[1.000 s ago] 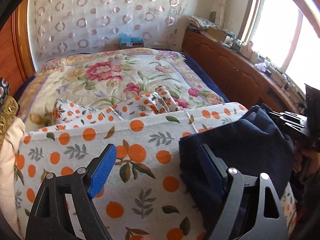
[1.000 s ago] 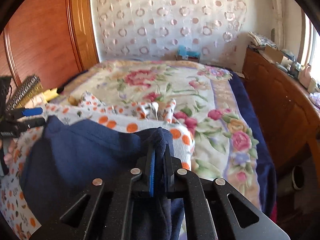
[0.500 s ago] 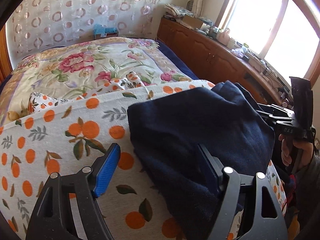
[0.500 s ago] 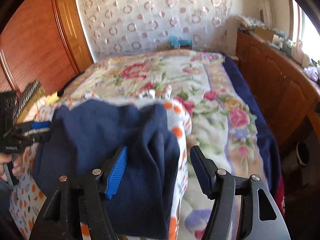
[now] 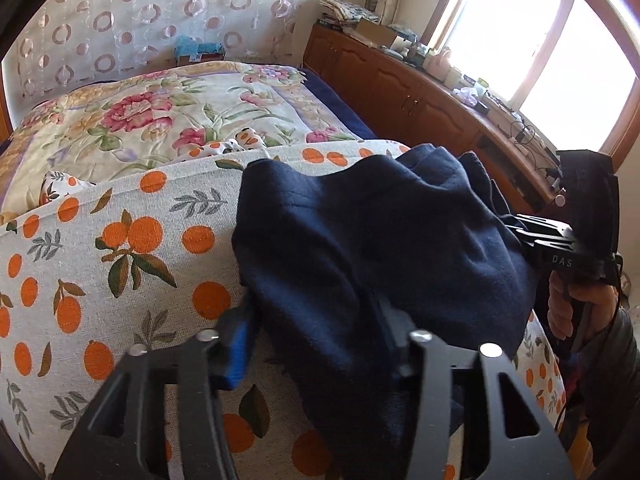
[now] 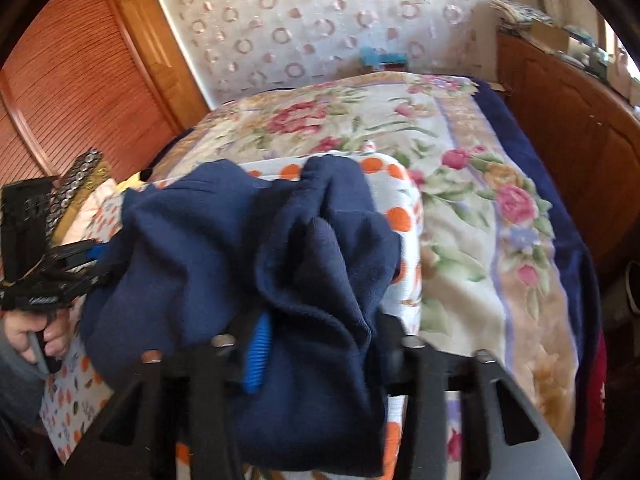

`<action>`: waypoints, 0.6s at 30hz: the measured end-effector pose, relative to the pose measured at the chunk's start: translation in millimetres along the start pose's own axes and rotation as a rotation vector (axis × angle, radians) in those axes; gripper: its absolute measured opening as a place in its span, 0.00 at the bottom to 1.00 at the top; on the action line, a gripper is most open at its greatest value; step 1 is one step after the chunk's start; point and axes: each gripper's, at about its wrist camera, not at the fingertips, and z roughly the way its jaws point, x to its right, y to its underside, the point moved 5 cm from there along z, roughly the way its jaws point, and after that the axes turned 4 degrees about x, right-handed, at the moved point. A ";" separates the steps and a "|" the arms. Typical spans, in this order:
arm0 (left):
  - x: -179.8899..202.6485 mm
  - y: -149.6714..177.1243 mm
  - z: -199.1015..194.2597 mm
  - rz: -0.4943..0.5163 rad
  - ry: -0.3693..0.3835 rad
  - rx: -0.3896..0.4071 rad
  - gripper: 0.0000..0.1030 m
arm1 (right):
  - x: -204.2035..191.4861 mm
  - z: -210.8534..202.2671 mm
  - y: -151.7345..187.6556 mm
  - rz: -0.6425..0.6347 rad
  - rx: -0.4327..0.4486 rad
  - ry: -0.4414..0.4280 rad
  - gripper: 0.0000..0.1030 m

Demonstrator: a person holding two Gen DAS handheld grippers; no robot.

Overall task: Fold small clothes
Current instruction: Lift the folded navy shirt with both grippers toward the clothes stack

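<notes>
A dark navy garment [image 5: 380, 240] lies bunched on an orange-print cloth [image 5: 120, 264] on the bed. My left gripper [image 5: 316, 340] has its jaws closing round the garment's near left edge, with a thick fold of cloth between the fingers. In the right wrist view the same garment [image 6: 240, 248] is crumpled, and my right gripper [image 6: 320, 344] has its jaws narrowed round a thick fold at the garment's right end. The right gripper also shows in the left wrist view [image 5: 560, 248], and the left gripper in the right wrist view [image 6: 60, 272].
A floral quilt [image 5: 160, 120] covers the bed behind. A wooden cabinet [image 5: 420, 96] with clutter runs along the right under a window. A wooden door [image 6: 80, 80] stands left. Folded items [image 6: 76, 184] lie at the bed's left edge.
Both grippers went from wide open to closing on the navy garment. The garment is more bunched toward the middle. The left camera has swung further right.
</notes>
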 end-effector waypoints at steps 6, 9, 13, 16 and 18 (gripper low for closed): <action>13.4 -2.2 -26.5 0.008 0.062 0.050 0.18 | -11.0 -18.1 -0.3 -0.077 0.068 0.062 0.18; 21.9 -5.6 -51.3 0.031 0.060 0.097 0.17 | -23.1 -35.4 -5.1 -0.102 0.130 0.066 0.17; 23.0 -10.1 -87.4 0.063 0.034 0.162 0.17 | -40.0 -53.6 -11.7 -0.137 0.181 0.063 0.17; 16.8 -11.4 -114.9 0.075 0.014 0.202 0.17 | -55.2 -60.6 -15.0 -0.161 0.204 0.051 0.17; 9.2 -10.5 -132.1 0.081 -0.006 0.224 0.17 | -67.5 -61.9 -19.0 -0.175 0.216 0.037 0.17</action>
